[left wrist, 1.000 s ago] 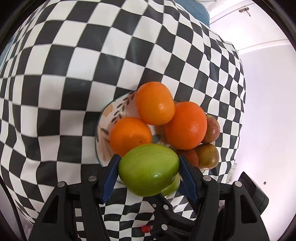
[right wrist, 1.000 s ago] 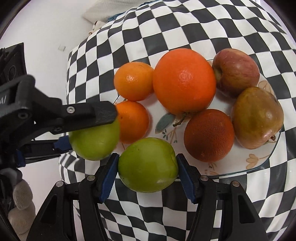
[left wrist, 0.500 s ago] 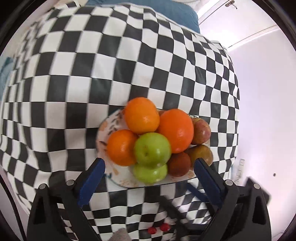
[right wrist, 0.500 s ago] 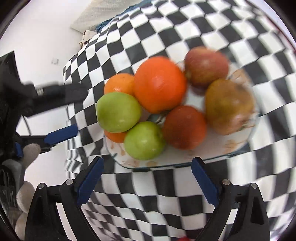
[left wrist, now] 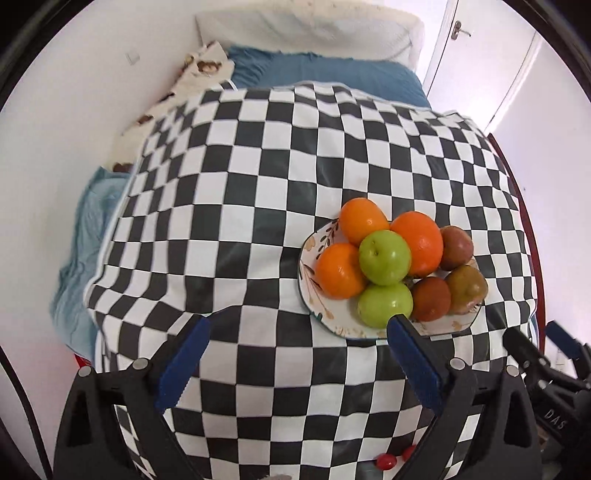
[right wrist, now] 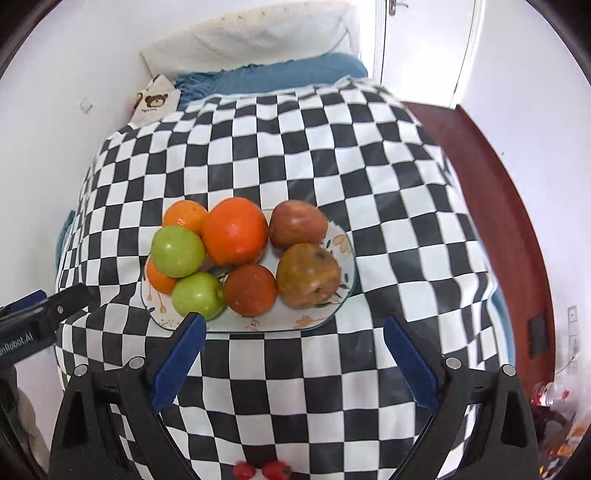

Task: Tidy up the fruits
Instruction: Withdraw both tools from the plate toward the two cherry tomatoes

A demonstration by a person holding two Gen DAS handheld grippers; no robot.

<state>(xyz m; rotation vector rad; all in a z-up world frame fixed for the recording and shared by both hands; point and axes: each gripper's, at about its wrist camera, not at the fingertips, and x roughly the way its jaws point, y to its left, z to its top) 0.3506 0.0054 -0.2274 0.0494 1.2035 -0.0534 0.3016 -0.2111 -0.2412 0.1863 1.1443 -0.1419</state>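
Note:
A patterned white plate (left wrist: 308, 258) (right wrist: 338, 240) on the checkered cloth holds several fruits. One green apple (left wrist: 385, 257) (right wrist: 178, 251) rests on top of the pile, a second green apple (left wrist: 384, 304) (right wrist: 198, 295) lies at the plate's near edge. Around them are three oranges, the biggest in the middle (left wrist: 419, 243) (right wrist: 235, 230), plus a red apple (right wrist: 297, 223), a dark red fruit (right wrist: 250, 290) and a brownish fruit (right wrist: 308, 275). My left gripper (left wrist: 299, 347) is open and empty, pulled back from the plate. My right gripper (right wrist: 291, 343) is open and empty, also short of the plate.
The checkered cloth (left wrist: 258, 206) covers a table. Behind it lie a blue blanket (left wrist: 321, 74) and a white pillow (left wrist: 306, 29). A door (left wrist: 480, 62) stands at the back right. A dark red wooden edge (right wrist: 498, 206) runs along the right.
Both grippers let go of their green apples onto the plate, opened wide, and pulled back and up away from the plate.

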